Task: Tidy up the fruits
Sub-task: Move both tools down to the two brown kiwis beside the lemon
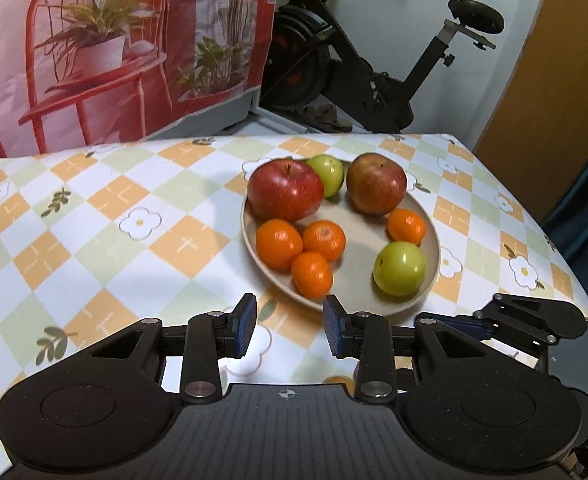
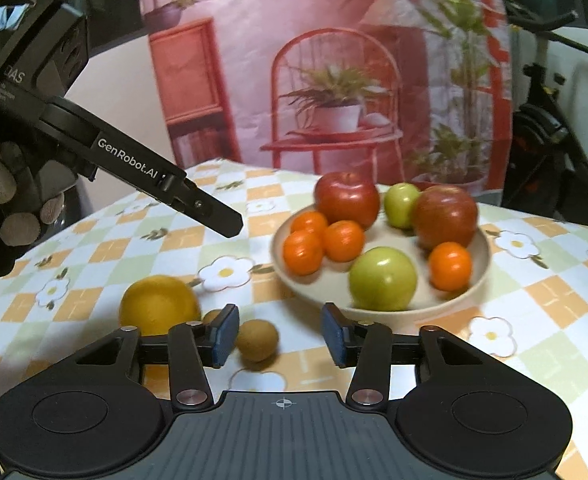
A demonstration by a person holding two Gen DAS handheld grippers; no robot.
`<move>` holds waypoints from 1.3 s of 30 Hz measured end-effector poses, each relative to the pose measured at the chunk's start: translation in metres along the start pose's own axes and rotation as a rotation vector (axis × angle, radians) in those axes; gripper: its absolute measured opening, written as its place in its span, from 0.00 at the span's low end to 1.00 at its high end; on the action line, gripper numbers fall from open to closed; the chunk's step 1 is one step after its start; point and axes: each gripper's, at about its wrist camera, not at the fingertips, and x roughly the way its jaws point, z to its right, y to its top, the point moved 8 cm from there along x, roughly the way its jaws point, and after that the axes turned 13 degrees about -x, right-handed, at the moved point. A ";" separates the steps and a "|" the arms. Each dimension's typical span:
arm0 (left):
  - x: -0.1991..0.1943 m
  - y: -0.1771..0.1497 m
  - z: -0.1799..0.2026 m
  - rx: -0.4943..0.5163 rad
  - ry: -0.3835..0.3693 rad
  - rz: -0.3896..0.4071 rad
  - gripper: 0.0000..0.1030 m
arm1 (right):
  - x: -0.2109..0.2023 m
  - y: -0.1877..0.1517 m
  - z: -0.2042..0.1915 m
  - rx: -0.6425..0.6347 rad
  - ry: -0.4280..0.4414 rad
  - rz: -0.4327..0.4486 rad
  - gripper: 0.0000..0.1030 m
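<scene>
A beige plate (image 1: 354, 256) holds two red apples (image 1: 285, 191), two green apples (image 1: 400, 268) and several mandarins (image 1: 312, 273). My left gripper (image 1: 290, 326) hovers open just short of the plate's near rim, with nothing between its pads. In the right wrist view the plate (image 2: 466, 292) sits ahead on the right. A large orange (image 2: 160, 304) and a brown kiwi (image 2: 257, 339) lie on the cloth to its left. A second kiwi (image 2: 213, 315) peeks from behind the left finger. My right gripper (image 2: 280, 336) is open above the kiwi, its pads clear of it.
The table wears a checked flower-print cloth (image 1: 134, 220). A pink printed backdrop (image 1: 114, 52) stands behind it, an exercise bike (image 1: 374, 72) beyond. The right gripper (image 1: 474, 326) shows at the left view's lower right. A gloved hand (image 2: 6, 200) holds the left gripper (image 2: 222, 220) over the table.
</scene>
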 end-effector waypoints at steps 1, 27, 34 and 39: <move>0.000 -0.001 0.000 -0.002 -0.002 -0.003 0.37 | 0.001 0.000 -0.002 -0.008 0.003 -0.008 0.39; 0.013 -0.029 0.012 0.019 -0.044 -0.147 0.37 | 0.009 -0.005 -0.008 -0.053 0.021 -0.048 0.24; 0.019 -0.034 0.020 0.088 -0.037 -0.196 0.37 | -0.011 -0.007 0.016 0.010 -0.033 -0.014 0.24; 0.026 -0.038 0.031 0.204 0.007 -0.228 0.38 | -0.019 -0.012 0.028 0.042 -0.057 -0.006 0.24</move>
